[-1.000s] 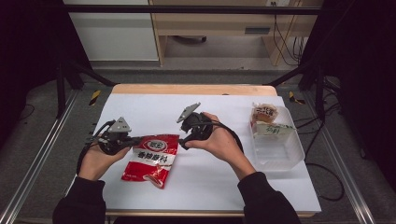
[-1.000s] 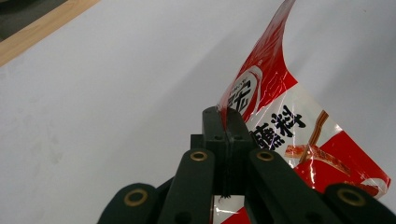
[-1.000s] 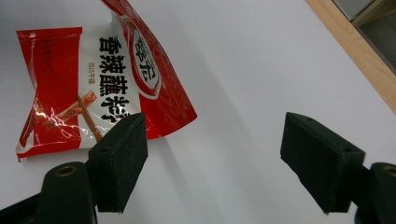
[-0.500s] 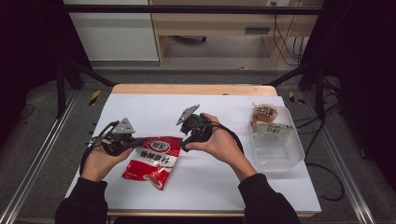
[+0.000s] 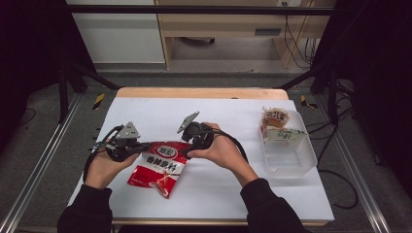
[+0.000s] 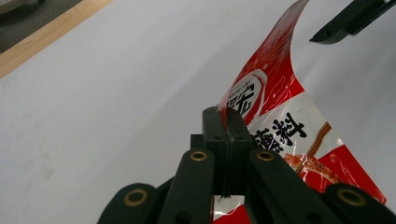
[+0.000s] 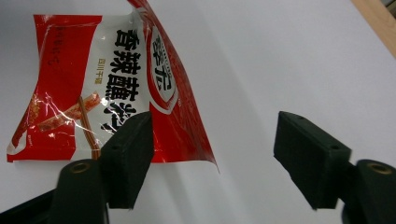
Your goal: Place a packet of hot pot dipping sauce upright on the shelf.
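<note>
A glossy red-and-white snack packet (image 5: 160, 165) with black lettering lies mid-left on the white tabletop (image 5: 233, 184), its far-left corner lifted and pinched by the left gripper (image 5: 145, 145), while the right gripper (image 5: 187, 145), jaws parted and just closing, holds nothing.

Red-and-white snack packet (image 5: 159, 167), top edge lifted, on white table
</note>
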A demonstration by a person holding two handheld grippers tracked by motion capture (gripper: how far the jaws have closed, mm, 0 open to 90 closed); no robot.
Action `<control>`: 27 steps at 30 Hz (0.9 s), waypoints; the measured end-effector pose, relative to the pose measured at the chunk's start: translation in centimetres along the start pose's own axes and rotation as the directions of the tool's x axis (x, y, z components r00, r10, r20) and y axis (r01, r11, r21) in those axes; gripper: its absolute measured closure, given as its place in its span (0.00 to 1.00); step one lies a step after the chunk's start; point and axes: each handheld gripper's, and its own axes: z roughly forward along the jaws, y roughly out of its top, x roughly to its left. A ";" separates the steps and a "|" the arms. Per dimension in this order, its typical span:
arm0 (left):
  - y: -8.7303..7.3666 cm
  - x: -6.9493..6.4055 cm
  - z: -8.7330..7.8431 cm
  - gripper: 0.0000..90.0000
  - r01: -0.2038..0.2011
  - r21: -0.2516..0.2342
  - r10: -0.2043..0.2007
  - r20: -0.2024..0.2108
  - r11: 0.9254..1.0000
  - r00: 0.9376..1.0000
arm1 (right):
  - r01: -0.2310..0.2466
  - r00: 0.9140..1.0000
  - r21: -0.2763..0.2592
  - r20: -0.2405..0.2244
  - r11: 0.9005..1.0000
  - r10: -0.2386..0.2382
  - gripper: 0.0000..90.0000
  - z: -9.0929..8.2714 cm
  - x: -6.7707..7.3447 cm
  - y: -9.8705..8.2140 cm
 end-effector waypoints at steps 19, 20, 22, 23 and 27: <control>0.0 0.2 -0.4 1.00 0.009 -0.024 -0.009 0.006 1.000 1.000 | 0.017 0.992 0.050 -0.127 0.999 -0.011 0.85 2.9 0.1 0.2; 0.0 0.2 -0.4 1.00 0.011 -0.025 -0.010 0.004 1.000 1.000 | 0.020 0.991 0.052 -0.133 0.998 -0.013 0.88 2.8 0.1 0.3; -0.1 0.3 -0.4 1.00 0.014 -0.029 -0.014 0.002 0.999 1.000 | 0.026 0.990 0.048 -0.138 0.999 -0.019 0.94 2.8 0.1 0.3; -0.1 0.3 -0.4 1.00 0.015 -0.034 -0.015 0.003 0.999 1.000 | 0.028 0.989 0.045 -0.143 0.999 -0.021 0.96 2.8 0.1 0.3; -0.2 0.6 -0.5 0.90 0.034 -0.051 -0.034 -0.007 0.998 0.999 | 0.037 0.987 0.037 -0.155 0.999 -0.031 0.99 2.6 0.1 0.4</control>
